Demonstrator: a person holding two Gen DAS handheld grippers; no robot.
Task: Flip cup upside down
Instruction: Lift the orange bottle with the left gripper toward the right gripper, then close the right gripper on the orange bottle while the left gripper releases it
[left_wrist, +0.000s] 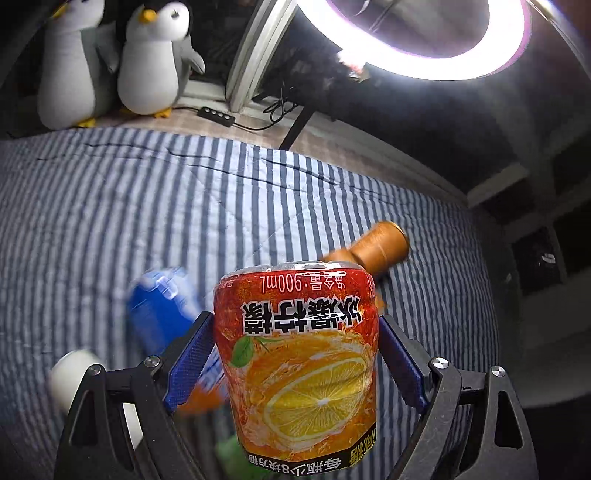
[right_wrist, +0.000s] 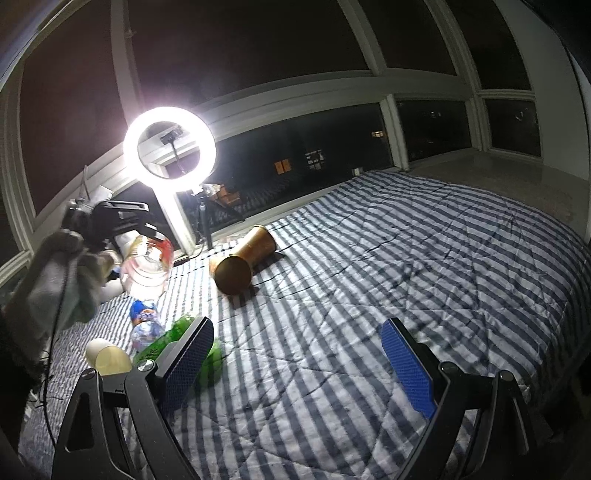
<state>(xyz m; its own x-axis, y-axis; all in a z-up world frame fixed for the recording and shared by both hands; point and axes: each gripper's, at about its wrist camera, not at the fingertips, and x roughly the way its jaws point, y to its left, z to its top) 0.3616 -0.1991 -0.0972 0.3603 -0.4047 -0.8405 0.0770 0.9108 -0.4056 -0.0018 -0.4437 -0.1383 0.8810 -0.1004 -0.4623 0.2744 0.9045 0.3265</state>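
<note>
My left gripper (left_wrist: 295, 332) is shut on a clear cut-bottle cup with a red and orange lemon-tea label (left_wrist: 297, 354). The label print reads upside down and the cup is held above the bed. In the right wrist view the same cup (right_wrist: 147, 266) hangs in the left gripper at the far left, above the bed. My right gripper (right_wrist: 297, 354) is open and empty over the striped bed cover (right_wrist: 406, 266). Two copper-coloured cups (right_wrist: 243, 254) lie on their sides on the cover; they also show in the left wrist view (left_wrist: 376, 249).
A blue-labelled bottle (right_wrist: 144, 325), a green bottle (right_wrist: 177, 339) and a white cup (right_wrist: 107, 356) lie at the bed's near left. A lit ring light (right_wrist: 170, 149) stands by the window. Two plush penguins (left_wrist: 147, 62) sit on the sill.
</note>
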